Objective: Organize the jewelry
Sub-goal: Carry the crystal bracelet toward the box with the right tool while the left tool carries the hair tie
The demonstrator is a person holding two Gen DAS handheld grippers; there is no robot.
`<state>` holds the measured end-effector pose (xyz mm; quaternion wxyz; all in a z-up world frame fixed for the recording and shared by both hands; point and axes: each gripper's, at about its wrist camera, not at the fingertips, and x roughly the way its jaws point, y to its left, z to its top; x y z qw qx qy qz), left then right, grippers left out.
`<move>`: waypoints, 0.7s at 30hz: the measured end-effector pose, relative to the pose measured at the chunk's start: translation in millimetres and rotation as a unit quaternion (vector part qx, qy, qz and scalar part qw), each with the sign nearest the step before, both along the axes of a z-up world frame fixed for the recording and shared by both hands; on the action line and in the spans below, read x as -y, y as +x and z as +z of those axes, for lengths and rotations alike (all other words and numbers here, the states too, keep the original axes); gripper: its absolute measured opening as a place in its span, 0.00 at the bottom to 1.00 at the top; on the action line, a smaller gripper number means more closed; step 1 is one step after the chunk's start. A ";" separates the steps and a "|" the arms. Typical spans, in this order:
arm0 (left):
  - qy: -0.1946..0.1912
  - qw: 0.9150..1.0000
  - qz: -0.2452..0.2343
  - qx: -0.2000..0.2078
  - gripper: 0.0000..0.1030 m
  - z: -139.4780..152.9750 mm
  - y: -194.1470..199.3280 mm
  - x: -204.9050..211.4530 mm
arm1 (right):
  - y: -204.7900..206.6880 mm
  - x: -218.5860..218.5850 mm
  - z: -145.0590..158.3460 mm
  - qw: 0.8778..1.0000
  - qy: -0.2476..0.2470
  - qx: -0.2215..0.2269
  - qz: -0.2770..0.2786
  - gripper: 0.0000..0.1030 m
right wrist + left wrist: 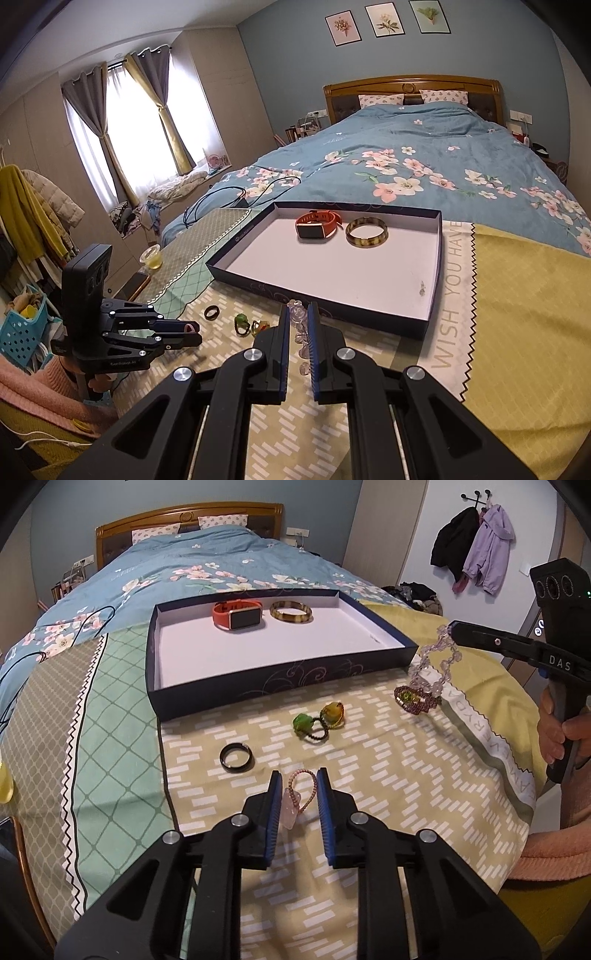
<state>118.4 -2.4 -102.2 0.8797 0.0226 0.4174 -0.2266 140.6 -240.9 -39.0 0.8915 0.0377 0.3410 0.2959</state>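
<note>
A dark blue tray (266, 686) with a white floor lies on the bed and holds an orange smartwatch (238, 615) and a tortoiseshell bangle (291, 612). My left gripper (298, 779) is partly closed around a pink bead bracelet (301, 794) with a pale stone, which touches the left pad. My right gripper (298, 314) is shut on a clear crystal bead bracelet (300, 317) and lifts it; it hangs from the jaws in the left wrist view (432, 664). A black ring (236, 757), a green-stone ring (306, 725), an amber-stone ring (332, 712) and a purple beaded piece (415, 699) lie on the patterned cloth.
The cloth (369, 775) covers the foot of a bed with a blue floral duvet (424, 166). A black cable (236, 195) lies left of the tray (432, 295). A cup (152, 256) stands on a side surface at the left.
</note>
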 end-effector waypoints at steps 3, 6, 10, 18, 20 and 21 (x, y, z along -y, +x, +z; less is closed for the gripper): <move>-0.004 1.000 -0.001 0.005 0.19 4.4 1.0 1.5 | 1.9 -1.3 1.7 1.000 0.003 0.002 0.001 0.08; -0.010 1.000 -0.001 0.011 0.19 9.3 2.6 2.3 | 5.2 -1.7 1.7 1.000 0.006 0.003 -0.001 0.08; -0.018 1.000 0.003 0.018 0.19 16.6 6.5 1.8 | 9.4 -4.5 3.2 1.000 0.008 0.005 0.001 0.08; -0.022 0.999 0.007 0.038 0.19 31.9 16.8 3.8 | 18.1 -9.7 10.2 1.000 0.005 0.014 0.006 0.08; -0.021 0.999 0.008 0.043 0.19 34.6 20.0 4.5 | 20.0 -9.6 11.3 1.000 0.007 0.015 0.005 0.08; -0.021 0.999 0.008 0.044 0.19 35.6 21.6 4.7 | 21.0 -9.9 12.0 1.000 0.008 0.016 0.005 0.08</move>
